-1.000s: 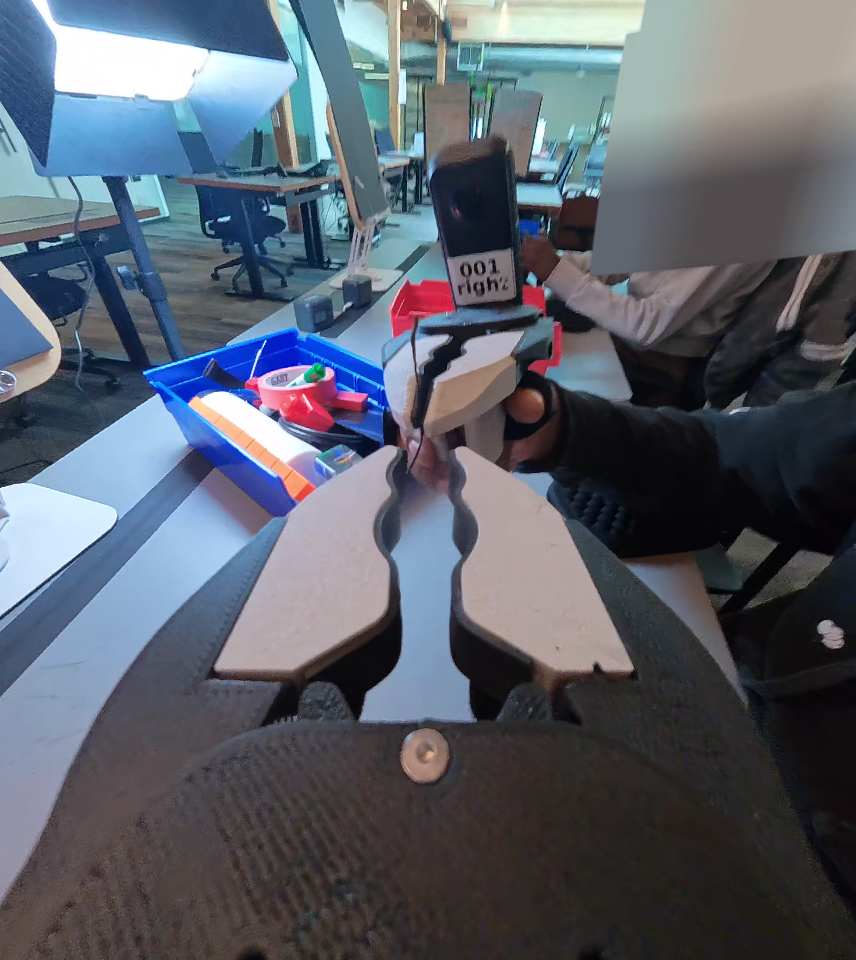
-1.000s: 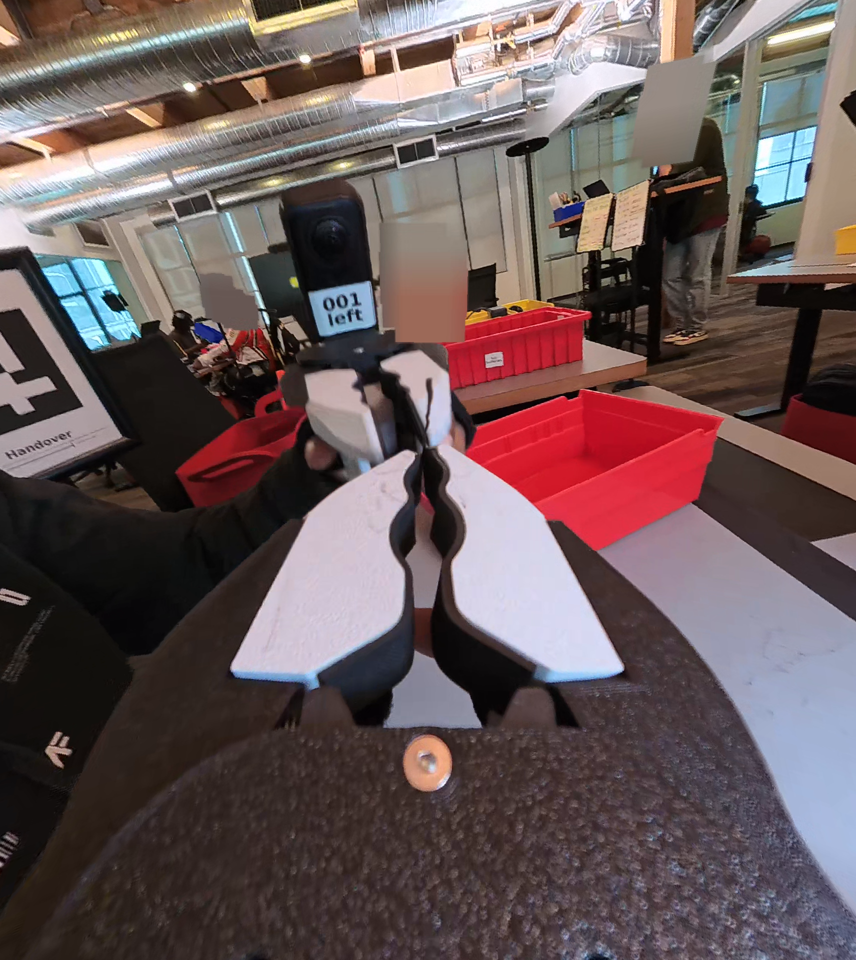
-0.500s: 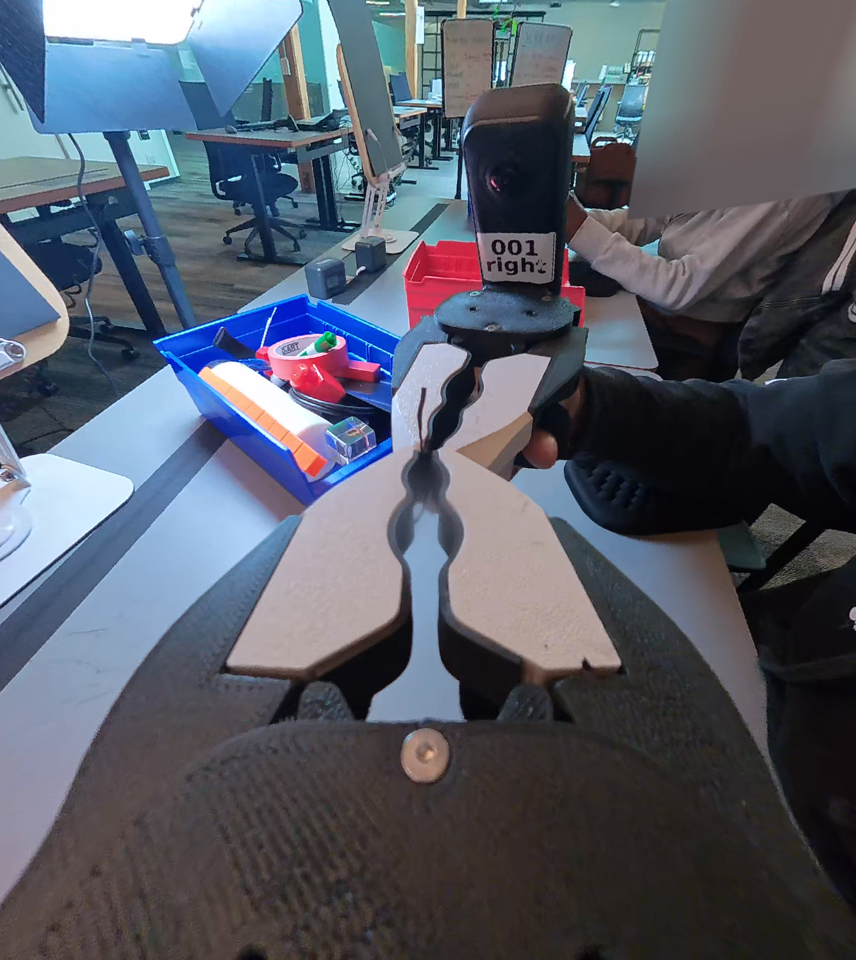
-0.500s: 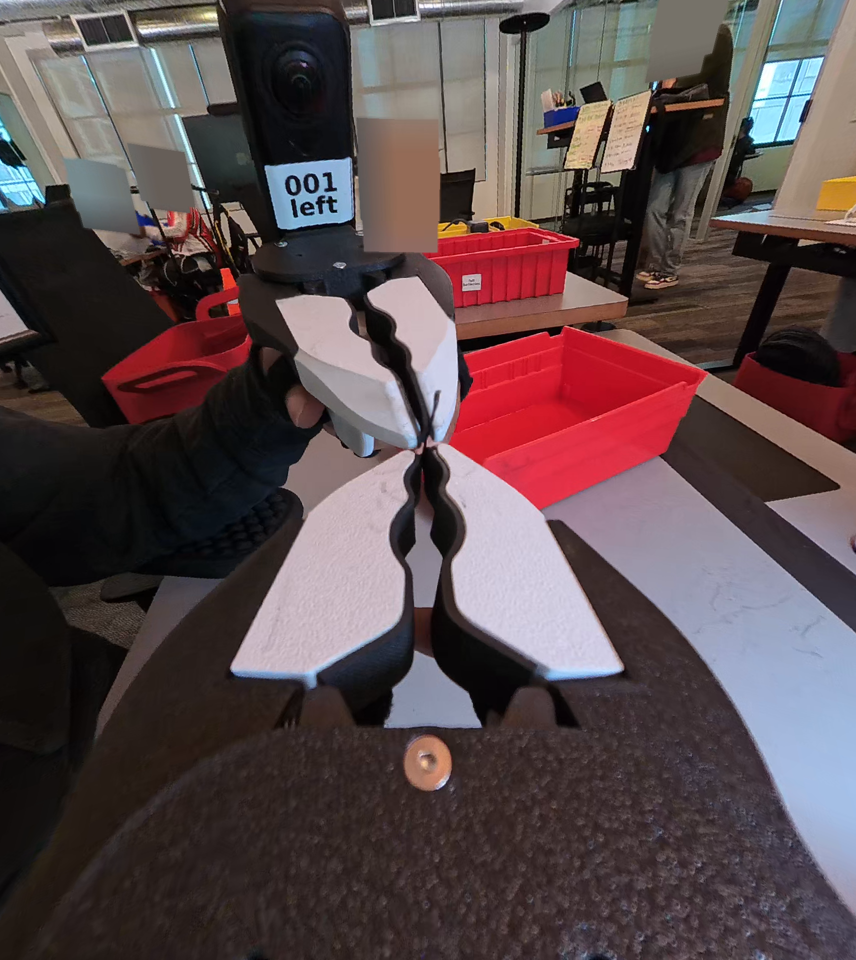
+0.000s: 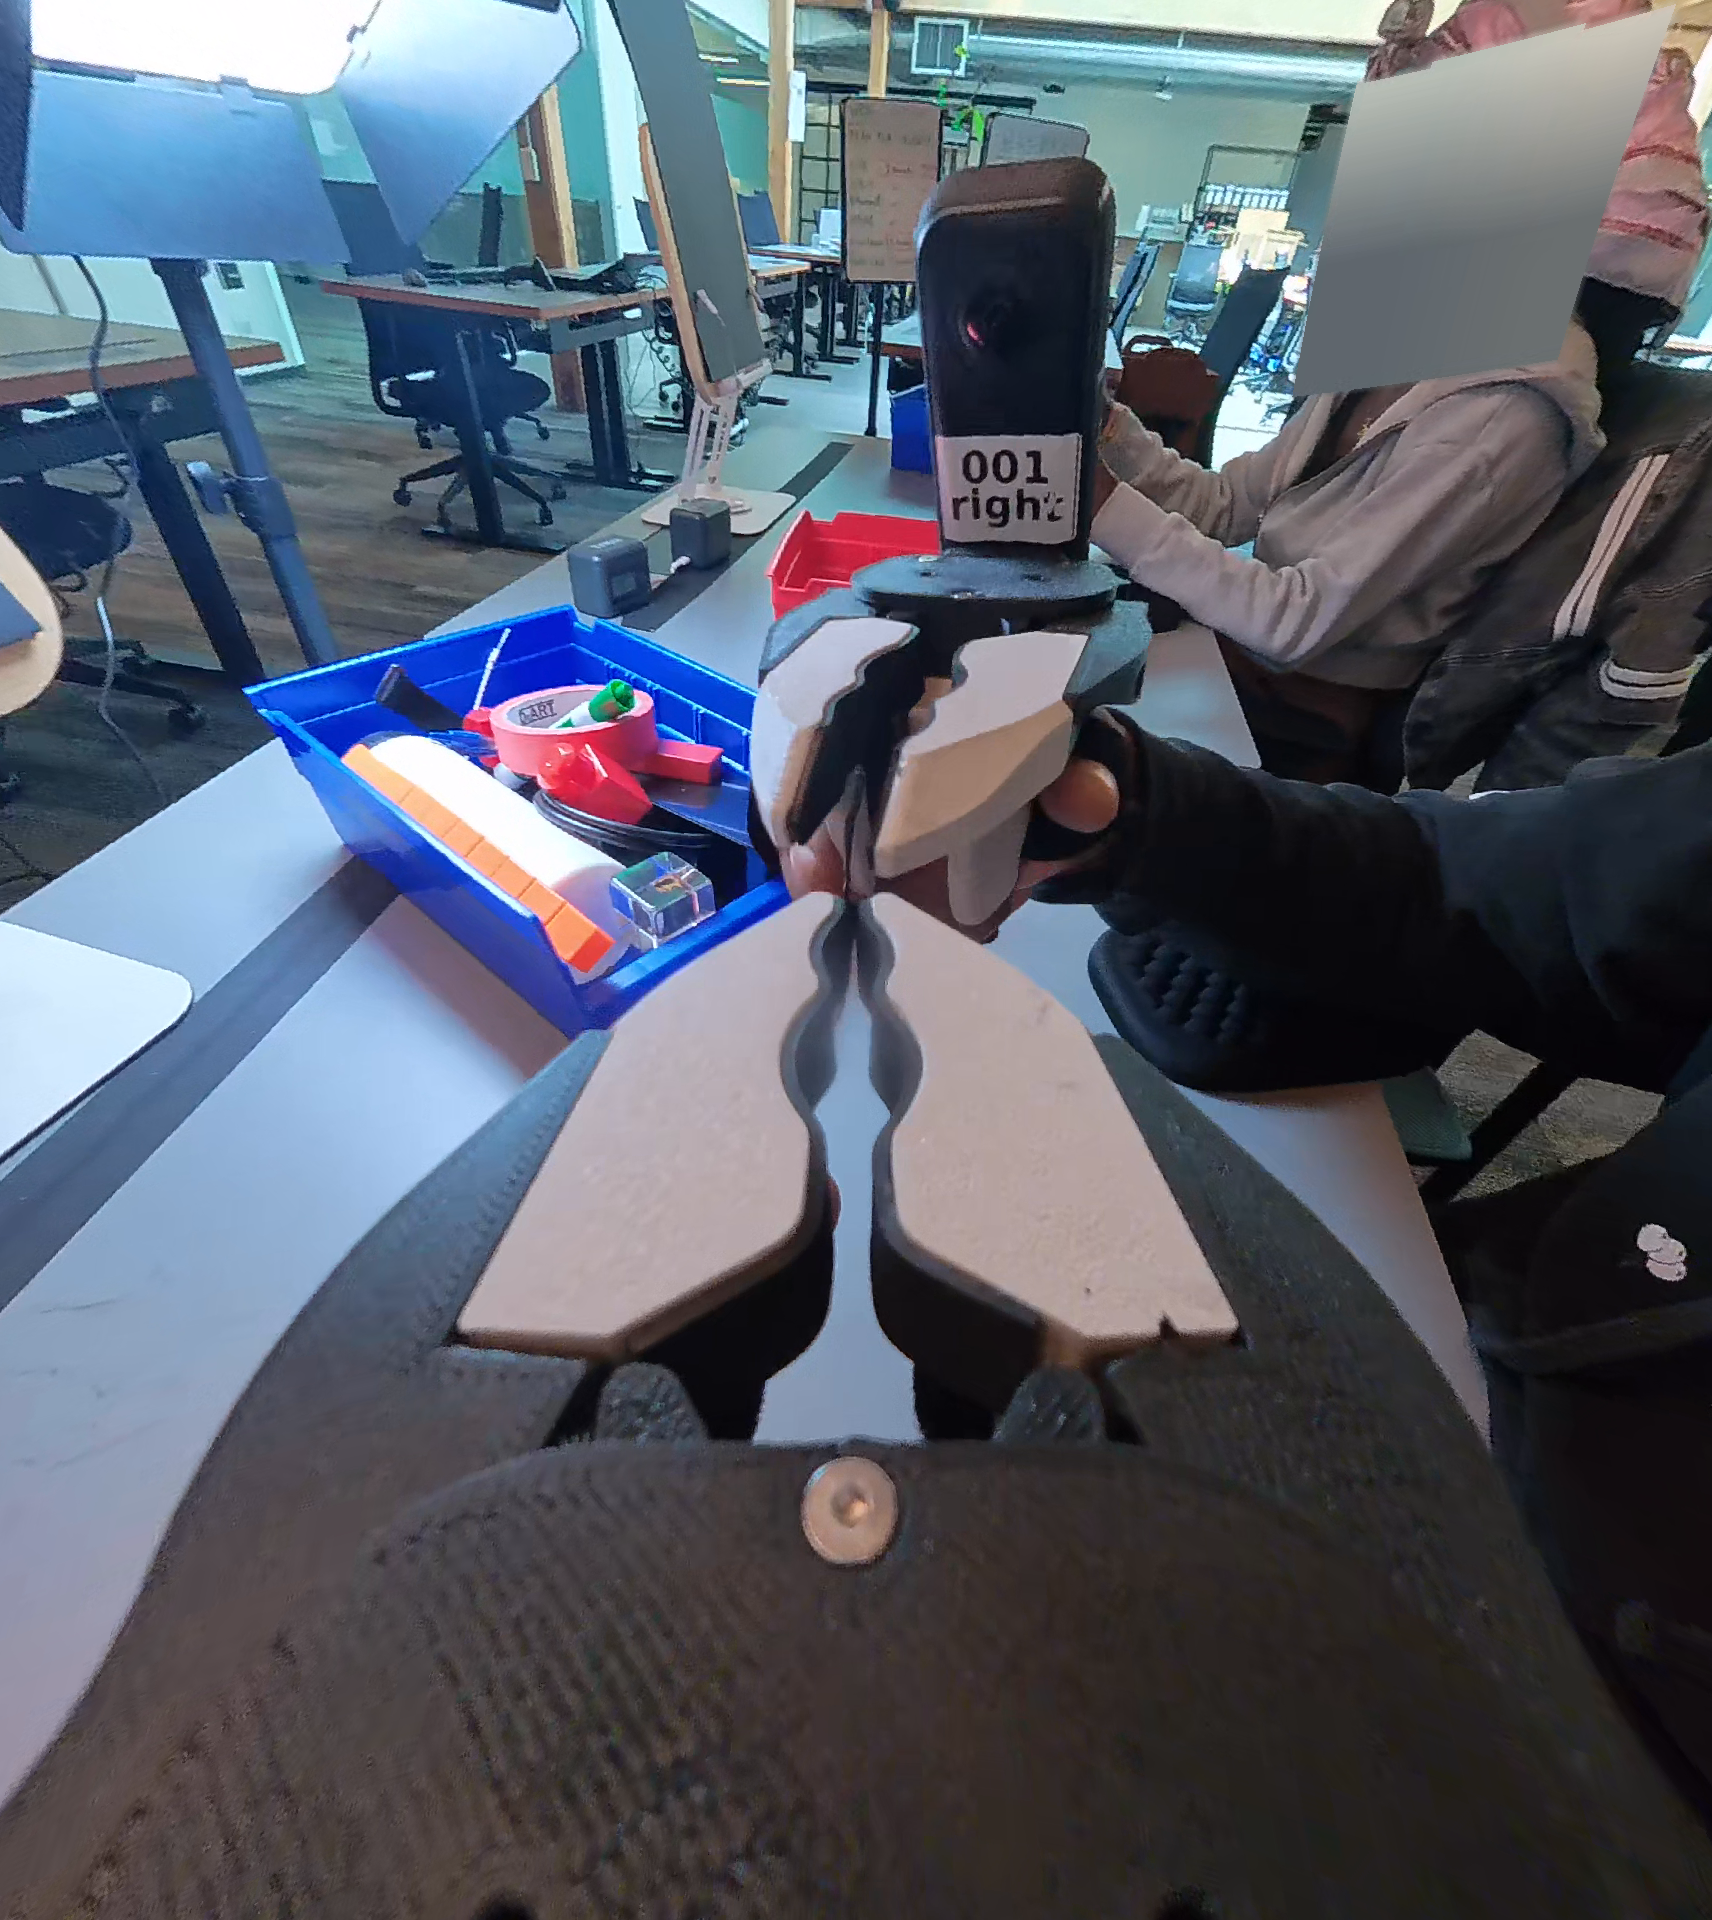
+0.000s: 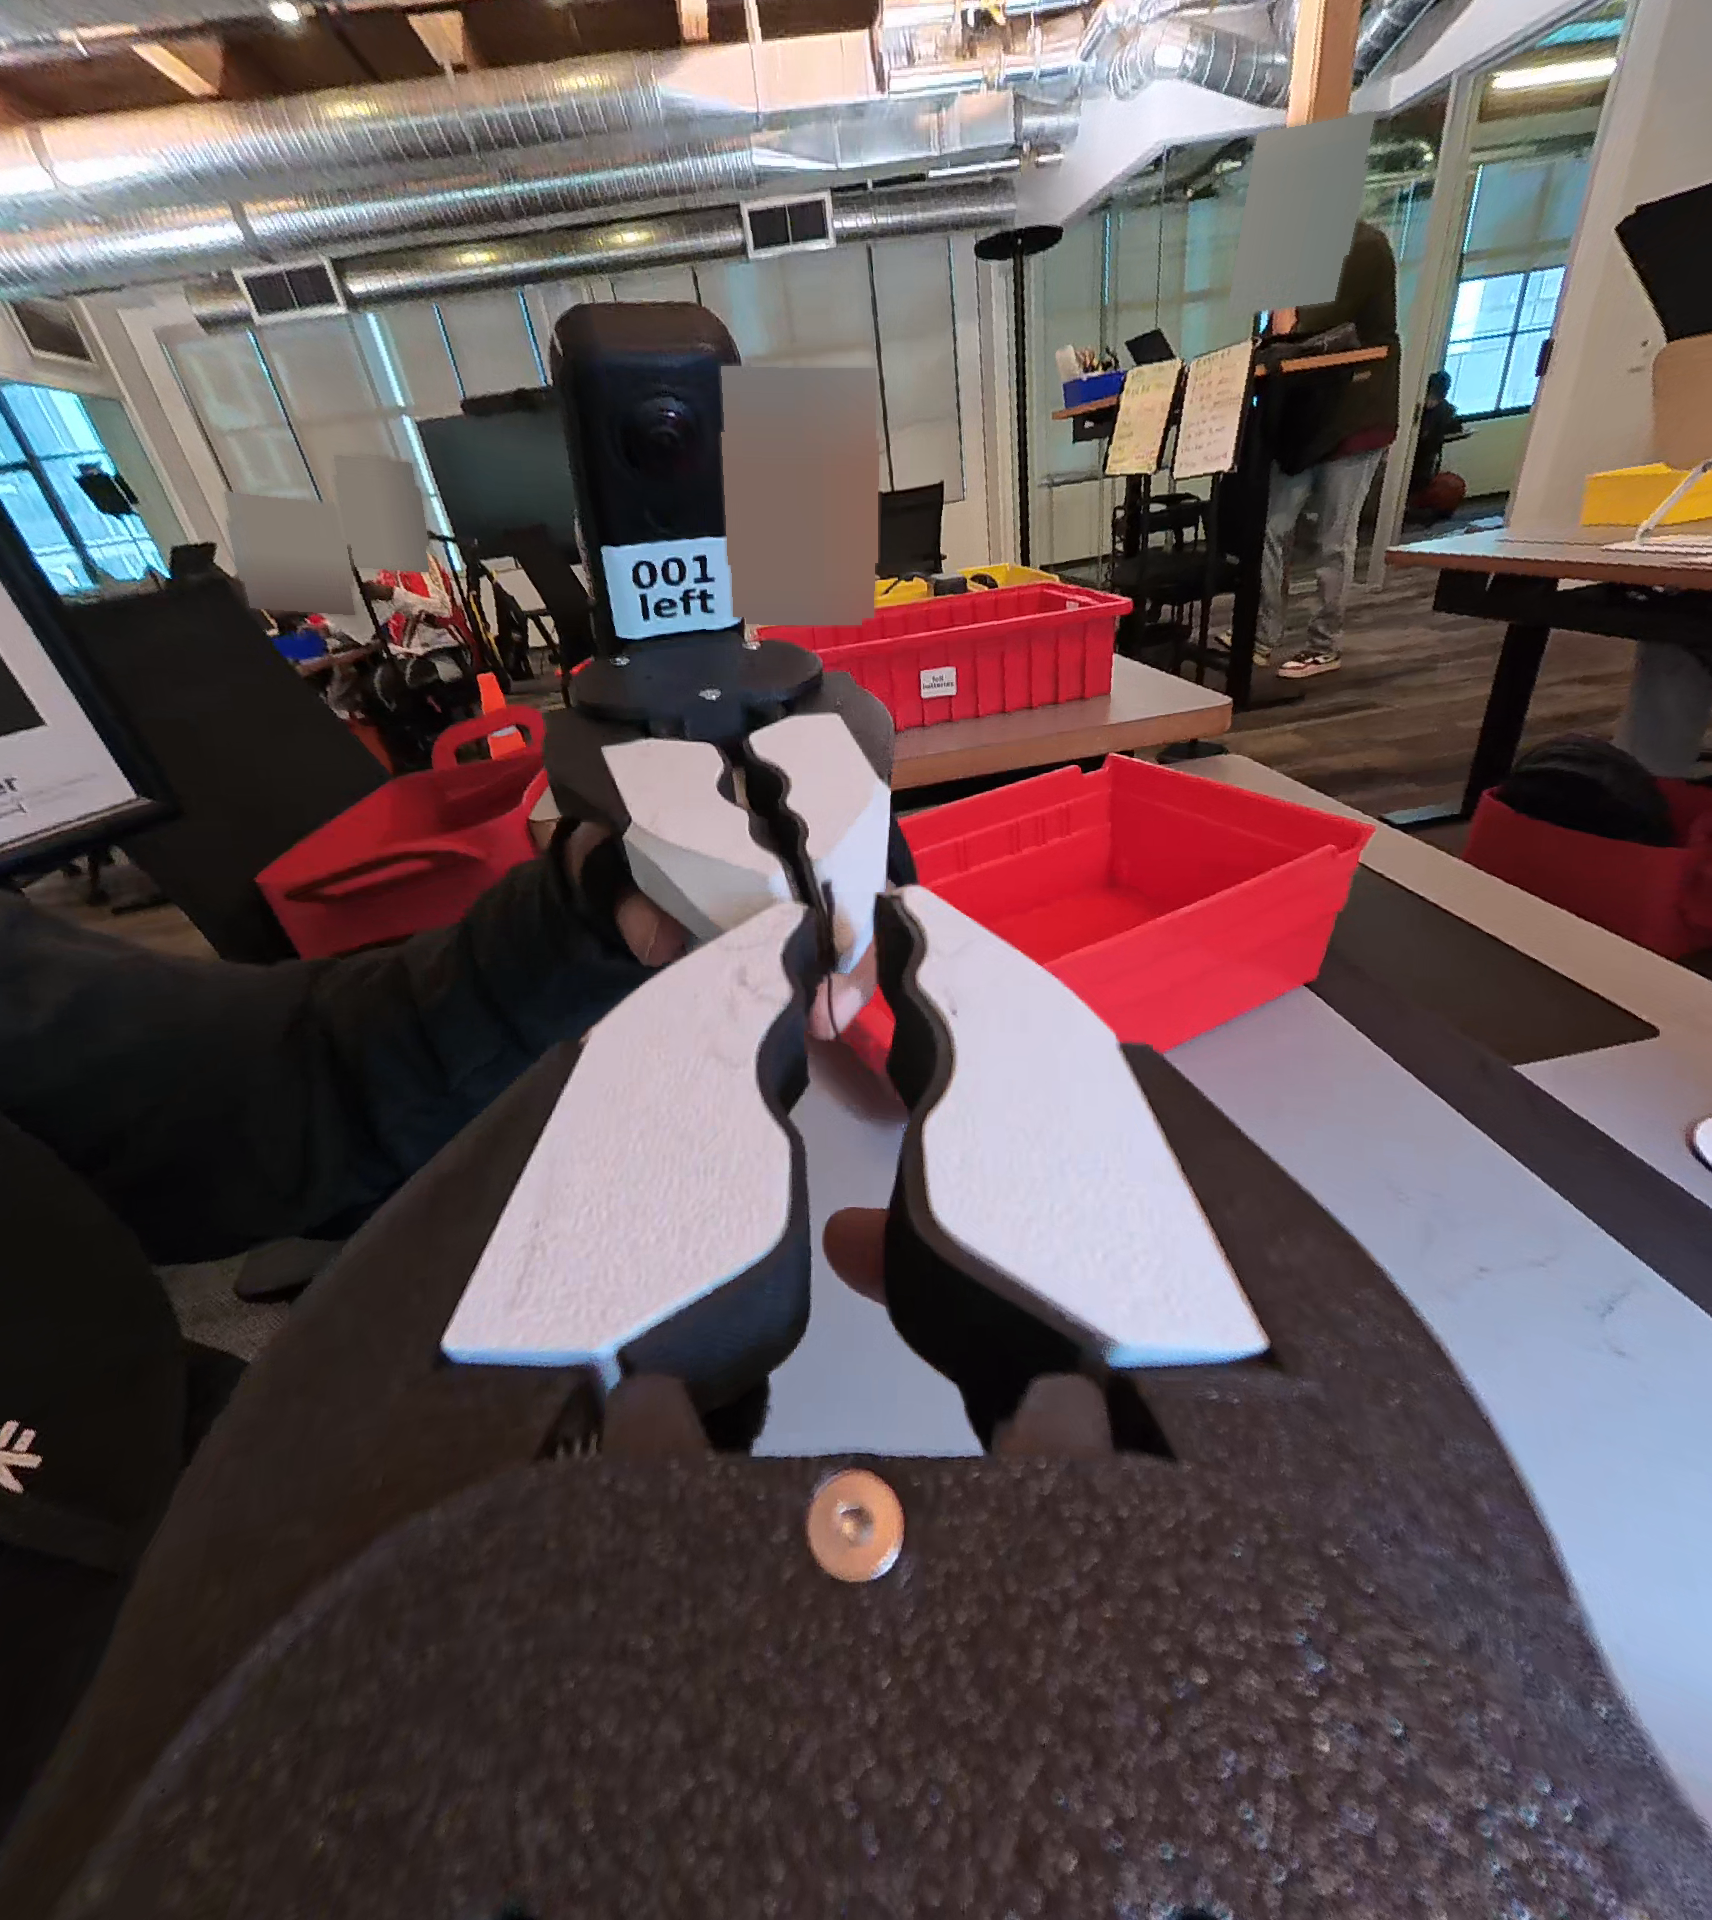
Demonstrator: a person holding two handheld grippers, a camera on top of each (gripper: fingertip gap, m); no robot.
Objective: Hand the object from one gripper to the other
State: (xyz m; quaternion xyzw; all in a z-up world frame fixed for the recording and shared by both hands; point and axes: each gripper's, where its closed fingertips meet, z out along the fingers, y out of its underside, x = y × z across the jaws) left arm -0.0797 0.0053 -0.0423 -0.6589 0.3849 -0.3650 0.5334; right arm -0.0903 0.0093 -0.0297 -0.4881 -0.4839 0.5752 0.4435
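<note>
My left gripper (image 5: pixel 850 914) is shut on a thin black strip (image 6: pixel 830 966), which hangs down from its tips. The strip is barely visible in the left wrist view. My right gripper (image 6: pixel 841 925) faces the left one tip to tip, and its jaws stand a little apart around the strip without touching it. In the left wrist view the right gripper (image 5: pixel 847 862) shows just beyond my left fingertips with a gap between its fingers. In the right wrist view the left gripper (image 6: pixel 826 914) shows closed. Both are held above the grey table (image 5: pixel 208 1195).
A blue bin (image 5: pixel 416 873) holding a pink tape roll (image 5: pixel 577 722) and other items sits left of the grippers. An empty red bin (image 6: pixel 1226 956) sits on the table on the other side. A person (image 5: pixel 1351 540) is seated behind. A white stand base (image 5: pixel 31 1029) lies at the left. Less than 4 cm separates the two grippers' tips.
My left gripper has closed on the thin black strip. My right gripper, shut on it before, has opened. Both grippers came closer, tip to tip.
</note>
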